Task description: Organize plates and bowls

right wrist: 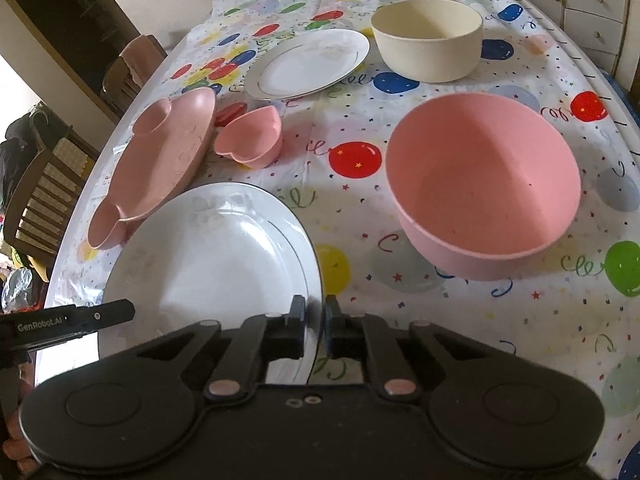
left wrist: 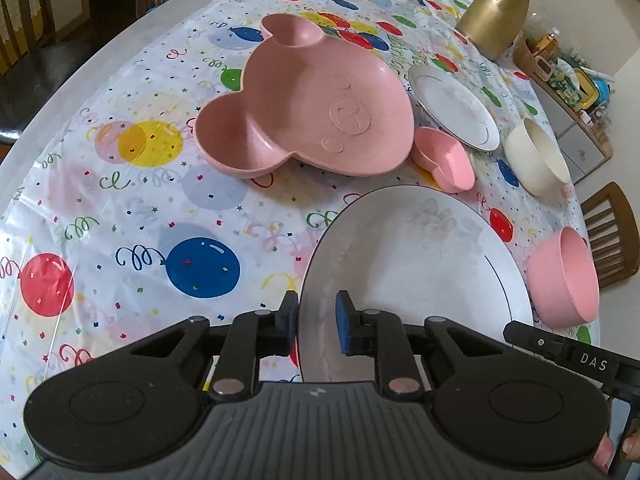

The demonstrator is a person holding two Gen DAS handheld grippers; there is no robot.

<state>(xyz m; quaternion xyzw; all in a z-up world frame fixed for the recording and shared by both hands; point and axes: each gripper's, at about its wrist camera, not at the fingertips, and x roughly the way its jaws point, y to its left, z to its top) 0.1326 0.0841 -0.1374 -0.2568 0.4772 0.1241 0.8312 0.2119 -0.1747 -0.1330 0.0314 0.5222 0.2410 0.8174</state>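
With the large white plate point(left wrist: 420, 264) on the bench point(left wrist: 120, 216) pinched at opposite rims by the nearly closed left claw point(left wrist: 317, 326) and right claw point(right wrist: 315, 330), it could be tipped or dropped if lifted unevenly.

My pads point(left wrist: 343, 326) are matt blue rubber on matt black plastic arms; the large plate point(left wrist: 420, 264) between them is glossy white china; the bear-shaped tray point(left wrist: 308, 108) and pink bowl point(right wrist: 484, 184) look matt, faintly speckled plastic; the balloon tablecloth point(left wrist: 160, 220) is shiny plastic sheet; the jug point(left wrist: 494, 14) is brushed gold metal.
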